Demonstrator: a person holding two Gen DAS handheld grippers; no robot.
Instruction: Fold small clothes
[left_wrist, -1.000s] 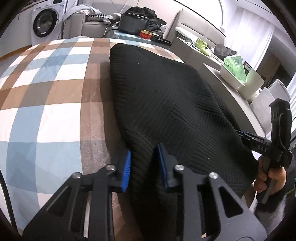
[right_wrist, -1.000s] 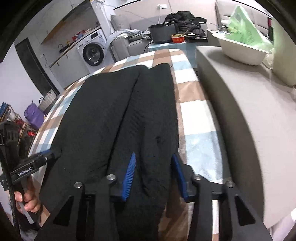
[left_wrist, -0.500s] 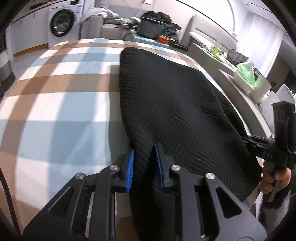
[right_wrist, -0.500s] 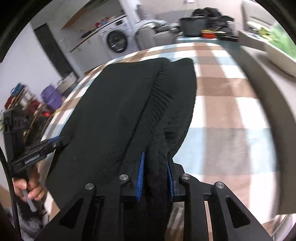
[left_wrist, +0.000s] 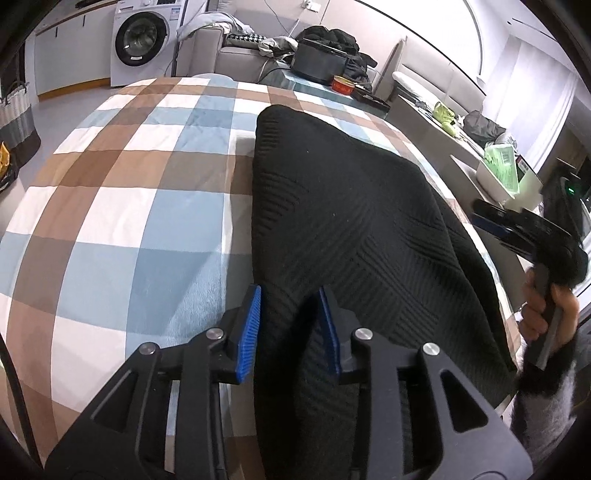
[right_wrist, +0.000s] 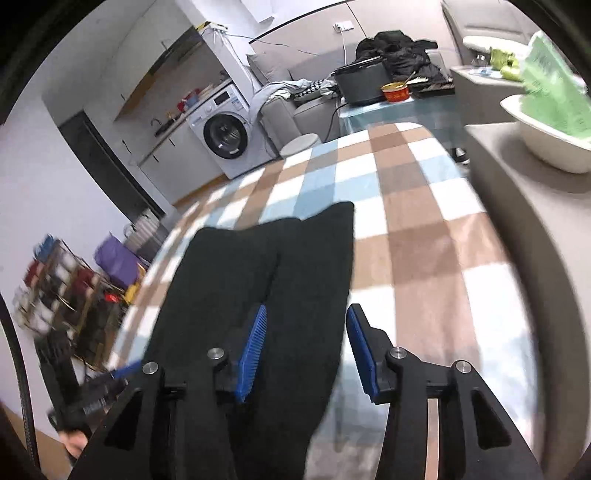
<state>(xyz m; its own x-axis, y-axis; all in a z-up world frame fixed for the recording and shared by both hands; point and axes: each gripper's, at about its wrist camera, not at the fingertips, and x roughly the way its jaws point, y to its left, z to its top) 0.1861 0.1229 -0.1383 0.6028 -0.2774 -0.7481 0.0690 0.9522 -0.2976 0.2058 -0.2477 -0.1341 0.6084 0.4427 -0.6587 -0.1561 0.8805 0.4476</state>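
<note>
Since half a second ago both your grippers have let go: their jaws have just been opening, and the right one has drawn back and up from the cloth. Your left gripper (left_wrist: 290, 325) sits at 6 o'clock in its own view with its blue pads (left_wrist: 250, 334) parted; the near edge of the black knitted garment (left_wrist: 354, 236) runs between them, a gap shows on the left side, and the right pad lies close against the knit, so the grasp is released rather than clenched. Your right gripper (right_wrist: 304, 352) stands wider, its pads (right_wrist: 252, 347) clear of the fabric; the garment (right_wrist: 266, 295) lies below and between them, reaching only the left pad's side. The garment lies flat on the checked blue, brown and white bedcover (left_wrist: 122, 206), stretching from 6 o'clock up toward 12 o'clock in the left view. In that view your right hand (left_wrist: 546, 310) holds its tool at 3 o'clock, off the garment's right edge. A washing machine (left_wrist: 142, 40) stands at 11 o'clock beyond the bed, and a red bowl (right_wrist: 397, 92) sits at 1 o'clock in the right view, which is blurred at its edges.
</note>
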